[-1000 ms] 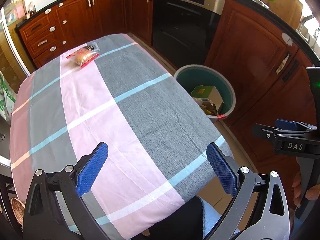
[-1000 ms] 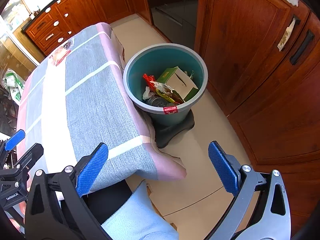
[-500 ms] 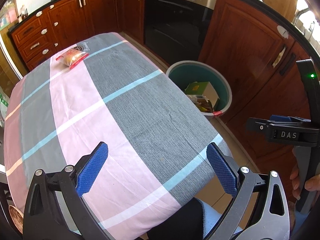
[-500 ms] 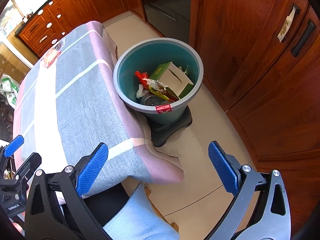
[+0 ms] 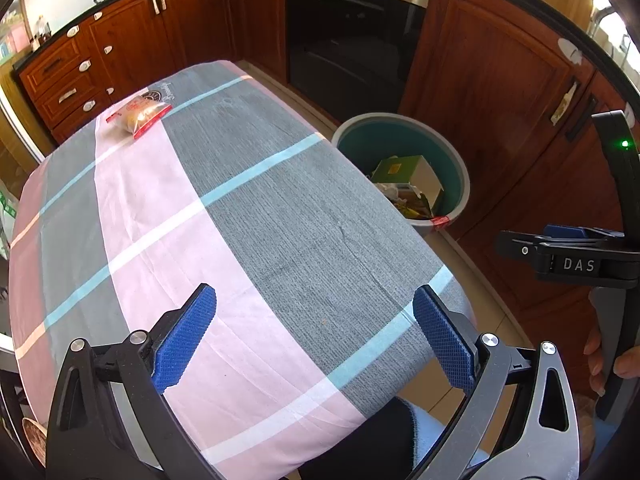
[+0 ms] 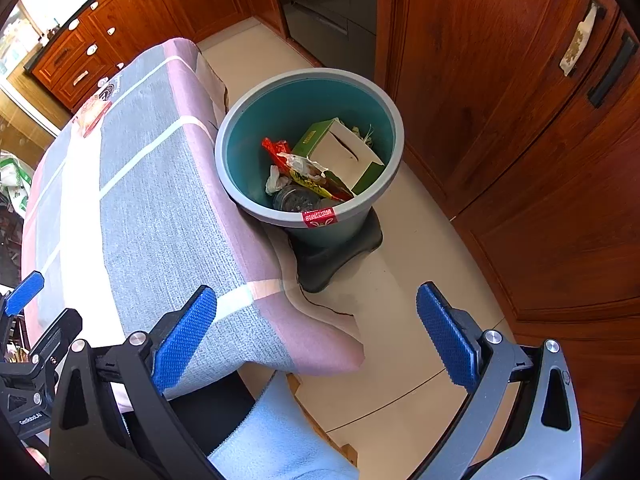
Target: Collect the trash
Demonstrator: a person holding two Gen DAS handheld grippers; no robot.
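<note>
A red-edged snack packet (image 5: 139, 116) lies at the far end of the table (image 5: 256, 216), which wears a grey, pink and blue checked cloth; the same packet (image 6: 93, 115) shows small in the right wrist view. A teal bin (image 6: 384, 100) stands on the floor beside the table's right edge, holding a green and white box (image 6: 340, 150), wrappers and a jar; the bin (image 5: 460, 172) is also in the left wrist view. My left gripper (image 5: 316, 338) hangs open over the table's near end, holding nothing. My right gripper (image 6: 316, 336) is open over the table corner and floor, short of the bin.
Dark wooden cabinets (image 5: 492, 80) and a built-in oven (image 5: 352, 36) line the far and right sides. The bin sits on a black base (image 6: 340, 256). Beige floor (image 6: 384, 320) runs between table and cabinets. A hand (image 5: 600, 360) holds the right gripper's handle.
Both grippers have drifted slightly; the view of the table and bin has shifted a little. Both jaws stay open and hold nothing.
</note>
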